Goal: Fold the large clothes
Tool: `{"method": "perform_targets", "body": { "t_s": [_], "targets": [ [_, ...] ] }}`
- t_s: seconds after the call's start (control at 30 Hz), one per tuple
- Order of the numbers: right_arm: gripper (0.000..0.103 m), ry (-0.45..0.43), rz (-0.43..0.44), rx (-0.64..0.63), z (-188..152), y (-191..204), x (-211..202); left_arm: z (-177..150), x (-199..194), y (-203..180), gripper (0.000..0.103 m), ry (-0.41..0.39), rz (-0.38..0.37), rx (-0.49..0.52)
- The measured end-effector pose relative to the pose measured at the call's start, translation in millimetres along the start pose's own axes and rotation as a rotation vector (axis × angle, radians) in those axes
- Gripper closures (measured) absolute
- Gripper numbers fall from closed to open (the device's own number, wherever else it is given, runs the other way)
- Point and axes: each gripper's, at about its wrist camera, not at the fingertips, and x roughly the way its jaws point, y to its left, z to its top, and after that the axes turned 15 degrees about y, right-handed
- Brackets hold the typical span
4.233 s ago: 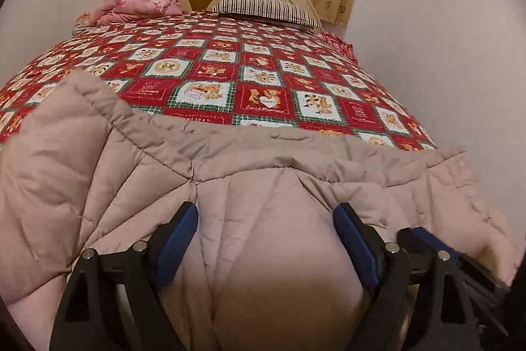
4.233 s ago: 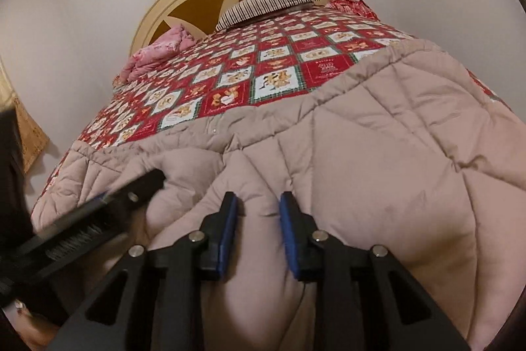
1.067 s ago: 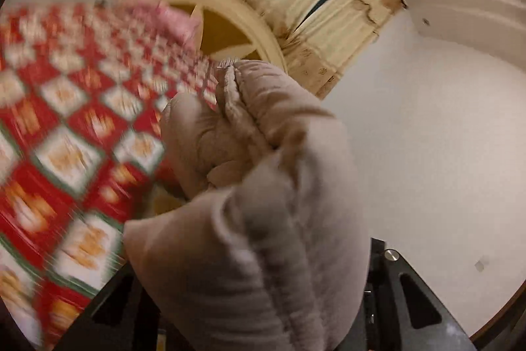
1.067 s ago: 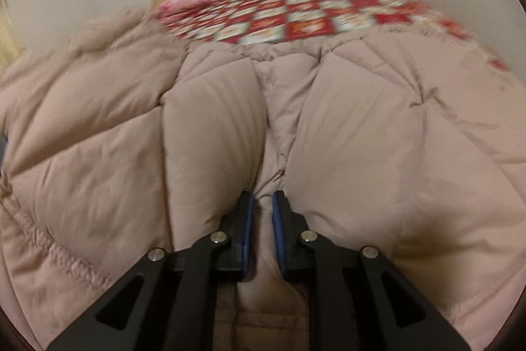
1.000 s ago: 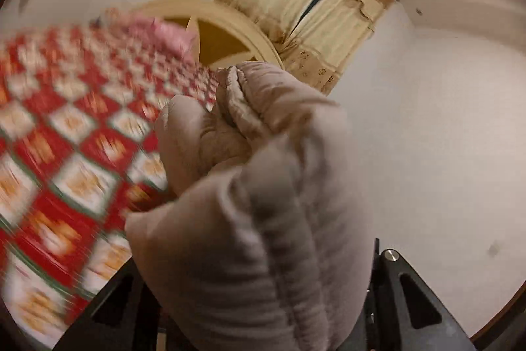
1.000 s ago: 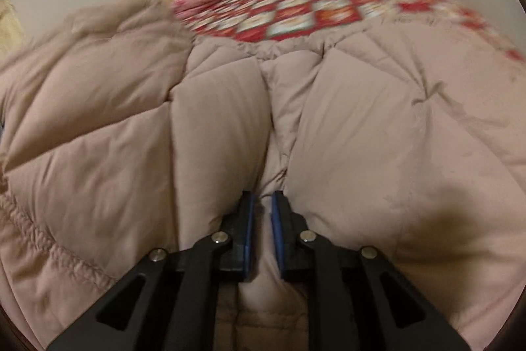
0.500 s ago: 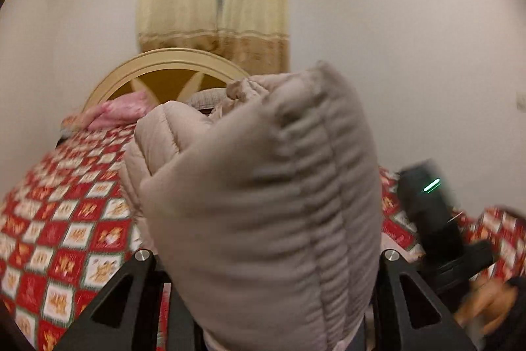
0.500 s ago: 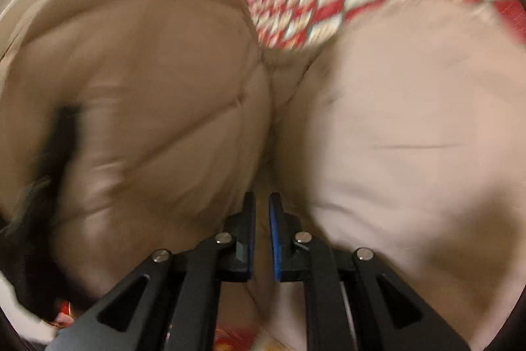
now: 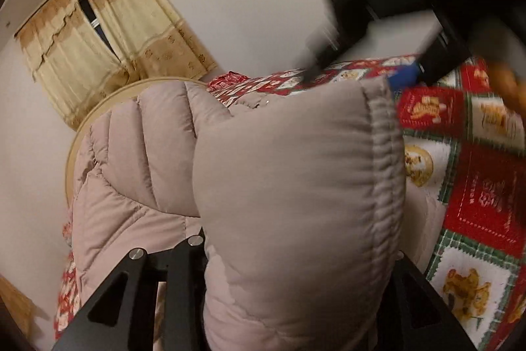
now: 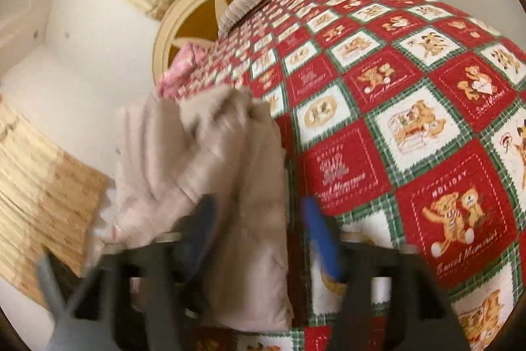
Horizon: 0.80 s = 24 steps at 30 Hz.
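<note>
I have the padded jacket (image 9: 296,193) lifted off the bed (image 10: 394,107), and my left gripper (image 9: 296,272) carries it: a thick, stitched edge of the beige quilting bulges up between the two arms and hides the pads entirely, so I judge the jaws are clamped on that bundle rather than see them meet. I hold it this way because a puffy garment this big will not fold flat where it lies; raising one end lets the rest hang down and straighten under its own weight, and in the left wrist view the quilted panels do trail away below and to the left of the grip. My right gripper (image 10: 259,239) stands spread, its blue pads wide apart, with a hanging fold of the same jacket just in front of and between them; the picture is blurred, so I cannot tell whether either pad touches the cloth, but nothing is pinched. I take that hand to be free to catch a new hold lower down. My left hand is tilted so the bed runs off diagonally and the curtains (image 9: 108,41) lean; the right points down over the teddy-bear quilt (image 10: 443,186) toward the headboard (image 10: 197,15).
</note>
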Motion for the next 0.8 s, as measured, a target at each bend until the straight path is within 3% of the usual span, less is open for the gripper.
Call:
{"method": "perform_targets", "body": {
  "t_s": [0.07,0.17,0.37,0.4,0.53,0.63,0.8],
  "targets": [
    [0.025,-0.016,0.067,-0.004,10,1,-9,-4,6,6,0.066,0.001,-0.032,-0.030],
    [0.007,0.030,0.121,-0.047,25,10,-4,-7,15,14,0.066,-0.005,-0.064,-0.049],
    [0.007,0.194,0.023,-0.203,61,53,52,-2,21,20,0.065,-0.017,-0.077,-0.047],
    [0.011,0.204,0.001,-0.235,63,61,57,-3,21,23,0.065,-0.018,-0.083,-0.053],
    [0.050,0.212,-0.163,-0.384,67,92,77,-4,23,32,0.064,-0.023,-0.120,-0.084],
    [0.058,0.225,-0.236,-0.454,67,95,88,-5,24,40,0.063,-0.022,-0.156,-0.095],
    [0.060,0.236,-0.231,-0.411,70,70,100,-5,22,47,0.059,0.011,-0.191,-0.108]
  ]
}}
